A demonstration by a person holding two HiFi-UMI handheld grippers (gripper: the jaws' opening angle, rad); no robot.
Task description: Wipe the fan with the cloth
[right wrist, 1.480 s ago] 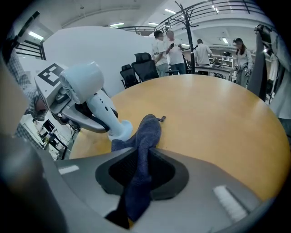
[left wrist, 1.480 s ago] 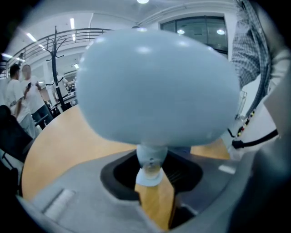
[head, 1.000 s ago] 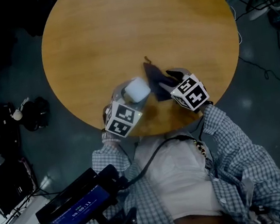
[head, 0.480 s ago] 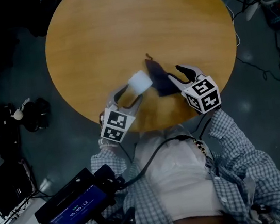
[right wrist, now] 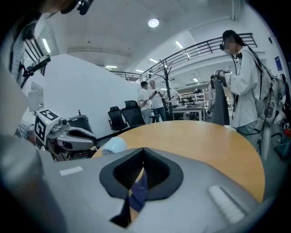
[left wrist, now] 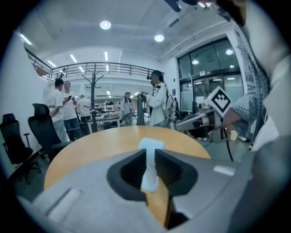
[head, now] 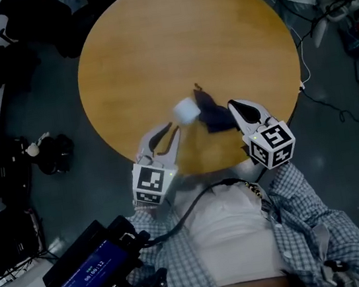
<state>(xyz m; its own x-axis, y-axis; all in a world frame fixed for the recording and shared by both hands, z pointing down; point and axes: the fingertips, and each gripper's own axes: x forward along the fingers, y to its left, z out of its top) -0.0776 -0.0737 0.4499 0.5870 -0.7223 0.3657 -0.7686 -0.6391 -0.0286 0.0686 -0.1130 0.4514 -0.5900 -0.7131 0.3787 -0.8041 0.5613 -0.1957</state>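
A small white fan (head: 186, 110) stands out just past my left gripper (head: 167, 129), over the round wooden table (head: 152, 50). In the left gripper view its thin white stem (left wrist: 149, 170) sits between the jaws, which are closing with their pads against it, below the fan's head (left wrist: 151, 144). My right gripper (head: 236, 107) is shut on a dark blue cloth (head: 214, 117). A fold of that cloth (right wrist: 138, 193) hangs between its jaws in the right gripper view. The two grippers are side by side near the table's front edge.
Several people (left wrist: 61, 107) stand beyond the table, along with black office chairs (left wrist: 43, 132) and a coat rack (left wrist: 94, 98). Cables (head: 332, 93) lie on the floor to the right. A device with a lit screen (head: 91, 269) hangs by the person's left side.
Both grippers have lifted and drawn back toward the person. The left jaws, open around the fan before, have closed on its stem. The right jaws have closed on the cloth.
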